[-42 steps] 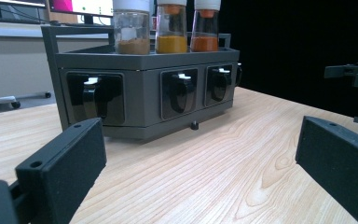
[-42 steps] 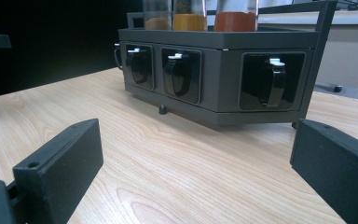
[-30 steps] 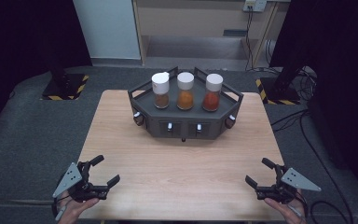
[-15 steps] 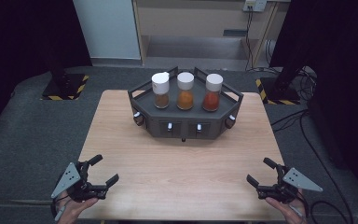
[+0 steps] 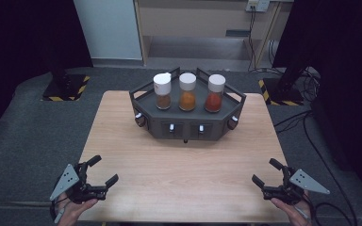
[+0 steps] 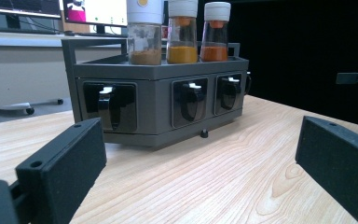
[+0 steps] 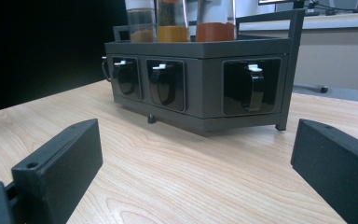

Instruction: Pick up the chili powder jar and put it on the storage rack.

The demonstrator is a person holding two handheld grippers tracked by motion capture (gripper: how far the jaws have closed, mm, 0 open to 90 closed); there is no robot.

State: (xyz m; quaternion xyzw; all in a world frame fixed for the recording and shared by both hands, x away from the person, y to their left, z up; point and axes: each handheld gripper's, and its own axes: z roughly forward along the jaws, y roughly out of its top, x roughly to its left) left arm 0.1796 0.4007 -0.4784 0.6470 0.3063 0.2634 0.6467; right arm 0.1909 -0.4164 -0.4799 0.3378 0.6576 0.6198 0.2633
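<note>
Left gripper (image 5: 98,175) rests at the near left corner of the table (image 5: 122,122), well short of the dark spice rack (image 5: 187,123) that serves as the landmark, its jaws standing wide apart with nothing between them; the left gripper view looks along both black jaws at bare wood and the rack's front beyond. Nothing of the work looks begun, as far as I can judge: on top of the rack the three jars stand upright in a row, the brown-spice jar (image 5: 162,91) at its left, the orange-spice jar (image 5: 187,91) in the middle and the red-spice jar (image 5: 215,92) at its right, all with white caps on, and the small drawers with white-tipped handles (image 6: 110,105) in the rack's front faces all appear pushed in. So every step, whether lifting a jar or pulling a drawer, is left to do. The hand holding the left tool lies low at the table's near edge, the jaws aimed forward and slightly inward toward the rack. Right gripper (image 5: 267,172) mirrors this at the near right corner, also well apart from the rack, jaws spread and empty, its hand low and angled inward toward the rack's right front face.
</note>
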